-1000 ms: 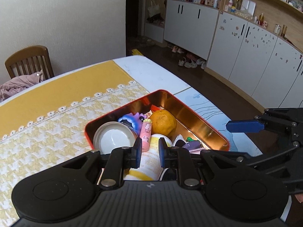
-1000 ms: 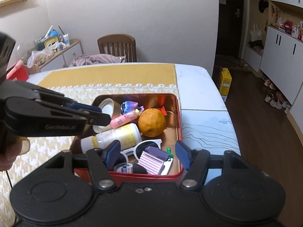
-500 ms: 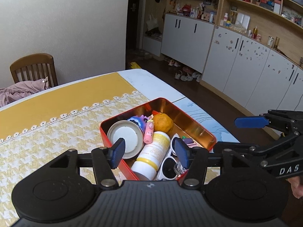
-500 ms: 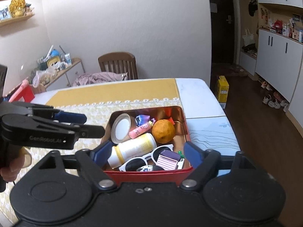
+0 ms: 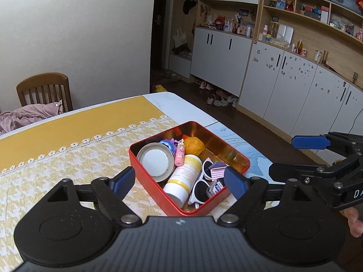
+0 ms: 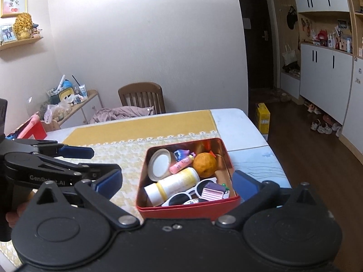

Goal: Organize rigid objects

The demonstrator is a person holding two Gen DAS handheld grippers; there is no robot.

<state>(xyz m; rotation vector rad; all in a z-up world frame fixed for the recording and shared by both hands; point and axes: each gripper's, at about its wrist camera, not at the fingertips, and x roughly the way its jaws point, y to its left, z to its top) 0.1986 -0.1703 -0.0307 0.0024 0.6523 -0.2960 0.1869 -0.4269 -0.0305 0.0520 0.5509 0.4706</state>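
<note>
On the counter [image 5: 79,133], the red tin [image 5: 156,190] sits on the yellow cloth holding the orange [image 5: 194,146], white bottle [image 5: 183,178], sunglasses [image 5: 202,185] and round lid [image 5: 155,162]. At six o'clock of it my left tool [image 5: 179,179] hovers, jaws opening, gripping nothing. My right tool [image 6: 177,181] likewise is opening, empty, the tin beyond it.

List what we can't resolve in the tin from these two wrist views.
- Red tin near corner floor: right wrist view, its front wall hides it.
- Sunglasses: left wrist view, purple box covers one lens.
- White bottle label: print too small in both views.
- Small green thing: too small to identify.
</note>
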